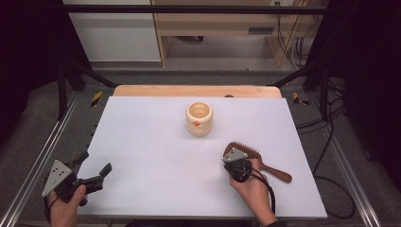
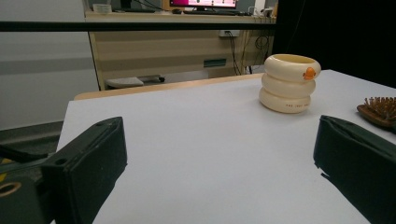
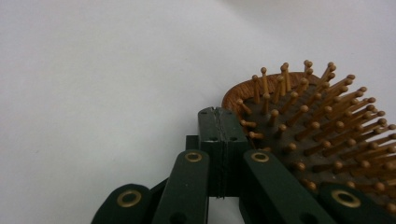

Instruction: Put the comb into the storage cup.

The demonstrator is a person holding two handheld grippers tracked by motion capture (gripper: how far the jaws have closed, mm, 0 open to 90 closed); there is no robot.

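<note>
A wooden hairbrush [image 1: 276, 173] lies bristles up on the white table [image 1: 156, 142], at the front right. My right gripper [image 1: 235, 159] hangs over the brush's head, held by a hand. In the right gripper view its jaws [image 3: 218, 117] are pressed together with nothing between them, at the left edge of the brush [image 3: 317, 135] beside the outer bristles; whether they touch it I cannot tell. My left gripper [image 1: 95, 163] is held at the table's front left corner, jaws wide apart and empty [image 2: 219, 126]. A cream ringed cup [image 1: 199, 118] with an orange mark stands upright at mid-table.
The cup [image 2: 289, 84] and the brush's tip [image 2: 379, 111] lie ahead and right of the left gripper. A wooden strip [image 1: 196, 91] runs along the table's far edge. Metal rails [image 1: 45, 156] flank both sides, and cables [image 1: 326, 118] lie on the floor at right.
</note>
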